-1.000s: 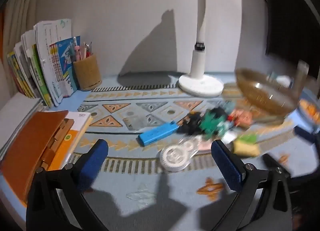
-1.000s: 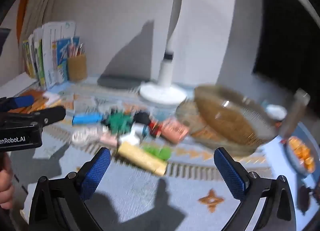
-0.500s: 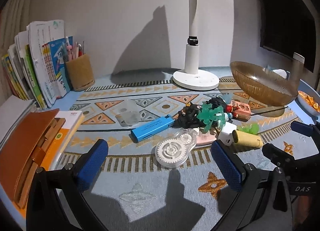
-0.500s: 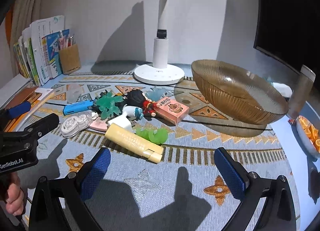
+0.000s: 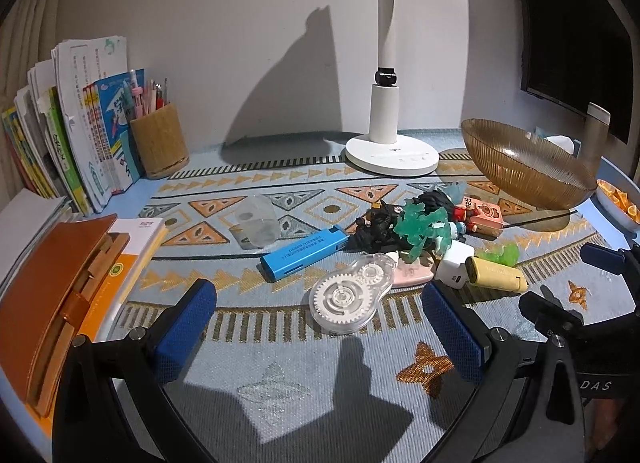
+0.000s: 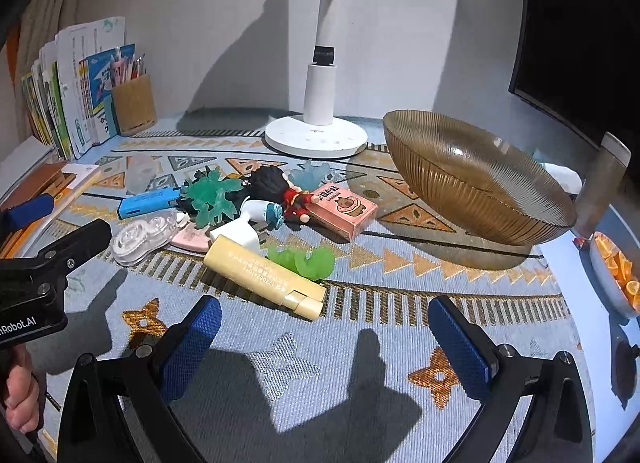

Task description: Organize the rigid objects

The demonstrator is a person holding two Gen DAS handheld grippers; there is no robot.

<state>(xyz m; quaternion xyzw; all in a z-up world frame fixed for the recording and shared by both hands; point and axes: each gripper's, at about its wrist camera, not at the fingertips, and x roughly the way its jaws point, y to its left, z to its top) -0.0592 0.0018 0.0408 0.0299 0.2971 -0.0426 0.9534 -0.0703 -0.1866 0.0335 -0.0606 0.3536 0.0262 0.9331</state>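
Hovering wide open and empty, left gripper and right gripper face bare mat before the clutter.

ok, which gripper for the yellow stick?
Right, probably. The yellow stick lies just ahead of the open right gripper, toward its left finger. The left gripper, also open, faces the correction tape instead.
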